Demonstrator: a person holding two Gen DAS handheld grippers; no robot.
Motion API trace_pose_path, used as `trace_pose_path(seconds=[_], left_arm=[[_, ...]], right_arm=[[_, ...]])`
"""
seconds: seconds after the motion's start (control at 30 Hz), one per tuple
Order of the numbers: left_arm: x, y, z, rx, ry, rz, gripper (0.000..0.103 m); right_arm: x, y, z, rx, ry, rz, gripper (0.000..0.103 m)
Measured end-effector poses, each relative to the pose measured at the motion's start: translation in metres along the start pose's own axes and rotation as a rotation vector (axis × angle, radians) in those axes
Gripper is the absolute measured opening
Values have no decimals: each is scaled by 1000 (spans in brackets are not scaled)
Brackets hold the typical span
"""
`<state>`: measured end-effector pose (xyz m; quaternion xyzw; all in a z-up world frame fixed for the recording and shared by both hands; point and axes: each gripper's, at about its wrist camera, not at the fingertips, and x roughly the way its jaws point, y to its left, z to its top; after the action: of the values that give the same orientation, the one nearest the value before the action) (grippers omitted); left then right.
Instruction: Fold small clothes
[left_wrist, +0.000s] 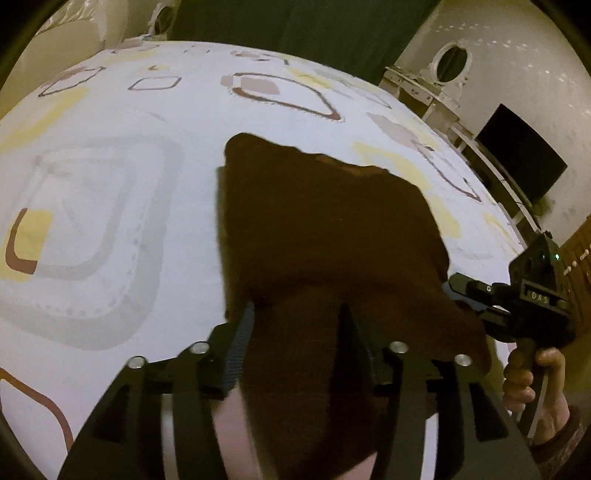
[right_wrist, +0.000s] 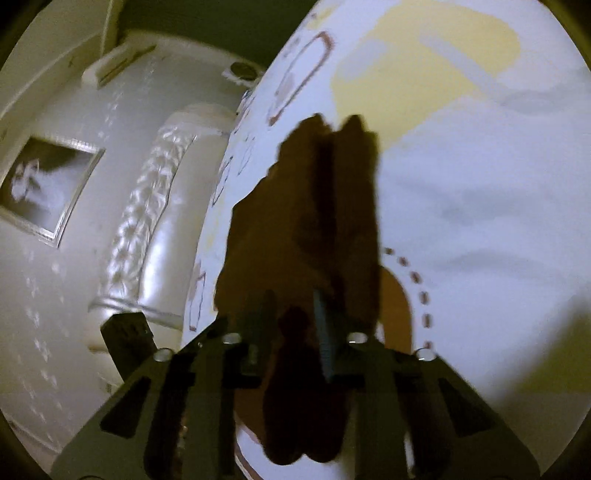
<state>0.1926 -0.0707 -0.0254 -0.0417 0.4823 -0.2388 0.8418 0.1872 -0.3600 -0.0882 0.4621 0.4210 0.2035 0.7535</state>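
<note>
Mid-fold: brown garment (left_wrist: 325, 236) lies on patterned bed sheet (left_wrist: 110, 184). Left tool (left_wrist: 297, 345) spread wide, cloth between, unpinched. Right tool (right_wrist: 295, 325) nearly closed, pinching edge. Next, probably: release, flatten.

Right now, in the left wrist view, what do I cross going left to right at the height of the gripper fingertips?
Patterned bedsheet → left gripper, its fingers apart around the cloth → brown garment → right gripper, on the garment's right edge → the hand holding it.
</note>
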Motion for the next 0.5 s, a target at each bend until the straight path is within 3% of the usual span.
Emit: trace_pose_path(seconds=[0.13, 0.17, 0.27, 0.5], left_arm=[[5, 16, -4, -93, 31, -43, 65], [3, 16, -5, -93, 25, -37, 65], [-6, 13, -11, -85, 15, -15, 65], [-28, 5, -24, -102, 12, 18, 65]], right_arm=[[-6, 5, -3, -18, -16, -65, 19], [-8, 6, -5, -23, -16, -112, 36], [-19, 5, -15, -24, -30, -147, 44], [-36, 19, -45, -49, -49, -208, 48]])
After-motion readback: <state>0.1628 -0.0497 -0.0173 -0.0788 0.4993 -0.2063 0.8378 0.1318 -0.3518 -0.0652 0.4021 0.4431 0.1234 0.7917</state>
